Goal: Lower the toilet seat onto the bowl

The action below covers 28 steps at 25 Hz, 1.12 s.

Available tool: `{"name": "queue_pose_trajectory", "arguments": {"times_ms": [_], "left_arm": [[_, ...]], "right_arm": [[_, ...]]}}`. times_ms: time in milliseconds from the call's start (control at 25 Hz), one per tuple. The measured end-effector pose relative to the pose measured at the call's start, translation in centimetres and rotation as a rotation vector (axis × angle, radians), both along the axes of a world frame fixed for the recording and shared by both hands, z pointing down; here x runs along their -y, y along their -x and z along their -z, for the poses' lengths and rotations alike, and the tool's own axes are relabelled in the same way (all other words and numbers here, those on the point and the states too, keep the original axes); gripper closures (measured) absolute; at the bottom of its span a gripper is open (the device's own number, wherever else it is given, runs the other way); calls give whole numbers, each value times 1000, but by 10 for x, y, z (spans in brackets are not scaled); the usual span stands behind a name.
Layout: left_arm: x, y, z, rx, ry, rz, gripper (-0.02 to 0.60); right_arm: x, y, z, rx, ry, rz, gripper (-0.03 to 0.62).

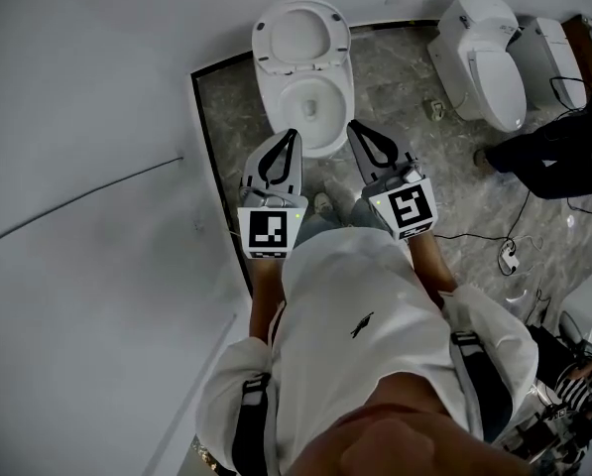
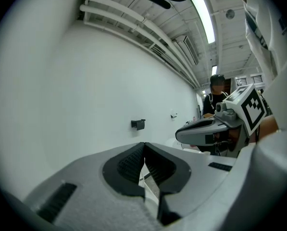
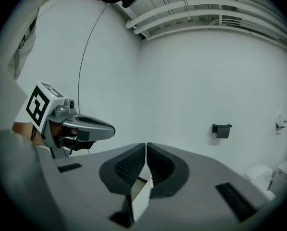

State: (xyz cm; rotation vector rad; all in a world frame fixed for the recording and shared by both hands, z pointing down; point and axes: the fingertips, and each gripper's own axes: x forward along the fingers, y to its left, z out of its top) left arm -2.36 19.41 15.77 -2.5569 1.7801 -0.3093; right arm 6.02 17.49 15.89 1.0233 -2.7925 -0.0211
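Observation:
In the head view a white toilet stands against the wall. Its seat (image 1: 300,36) is raised upright behind the open bowl (image 1: 315,102). My left gripper (image 1: 294,133) hovers just in front of the bowl's near left rim, jaws shut with nothing between them. My right gripper (image 1: 352,124) is level with it at the bowl's near right side, also shut and empty. Both point up toward the wall. The left gripper view shows the left gripper (image 2: 144,144) shut, with the right gripper (image 2: 213,128) beside it. The right gripper view shows the right gripper (image 3: 146,144) shut, with the left gripper (image 3: 83,127) beside it.
A white wall runs along the left of the marble floor (image 1: 226,107). Two more toilets (image 1: 481,59) (image 1: 555,59) stand at the right. A person in dark clothes (image 1: 543,157) is there, with cables (image 1: 509,251) on the floor. A small black bracket (image 3: 221,130) is fixed to the wall.

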Motion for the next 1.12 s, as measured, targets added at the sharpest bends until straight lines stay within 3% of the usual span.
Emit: {"name": "queue_pose_trajectory", "arguments": {"times_ms": [520, 1120], "left_arm": [[35, 13, -8, -20, 3, -30, 554], [100, 23, -23, -10, 35, 2, 553]], "right_arm": [[30, 11, -9, -26, -2, -45, 563], [99, 21, -21, -27, 30, -8, 563]]}}
